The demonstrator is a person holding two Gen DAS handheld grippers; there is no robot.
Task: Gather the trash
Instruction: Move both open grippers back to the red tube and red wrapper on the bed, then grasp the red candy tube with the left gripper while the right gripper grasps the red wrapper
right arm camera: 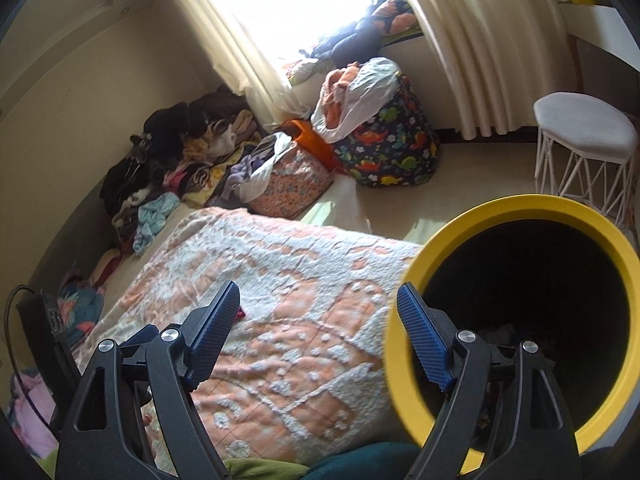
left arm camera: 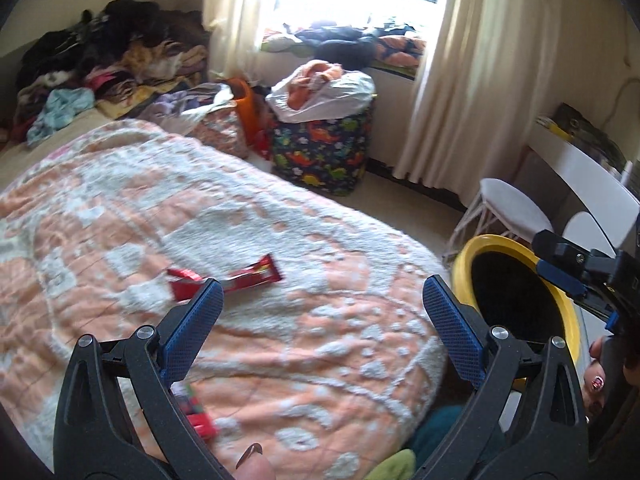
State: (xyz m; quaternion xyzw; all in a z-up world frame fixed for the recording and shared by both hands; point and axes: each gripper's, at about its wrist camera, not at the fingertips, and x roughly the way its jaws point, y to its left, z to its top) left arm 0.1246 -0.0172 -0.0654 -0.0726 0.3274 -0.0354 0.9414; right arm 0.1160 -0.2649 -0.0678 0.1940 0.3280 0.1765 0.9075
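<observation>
Left gripper [left arm camera: 322,298]: seen in the left wrist view spread wide, nothing held between the blue pads, poised above the peach-and-white blanket [left arm camera: 280,360].
Red wrapper [left arm camera: 240,278]: lies flat on the blanket just beyond the left fingertip, whose pad covers part of it; its long axis runs left to right with a slight upward slant, so it lies ahead and to the left of the gap.
Second red piece [left arm camera: 198,416]: glimpsed low beside the left finger; blurred and largely hidden by the frame, so whether it is a wrapper cannot be told.
Yellow-rimmed bin [left arm camera: 520,300]: stands off the bed's right edge, mouth tilted toward the camera, dark inside; cut by the right finger.
Right gripper seen from the left: reaches in at the far right over the bin; only part is visible.
Right gripper [right arm camera: 318,306]: in the right wrist view also wide apart and empty.
Bin [right arm camera: 516,208]: just beside the right fingertip, its contents too dark to make out.
Wrapper from the right: only a red speck [right arm camera: 240,312] shows behind the left finger.
Judgement: the left gripper is the nearer one; a small shift forward and left would be needed to straddle the wrapper.
</observation>
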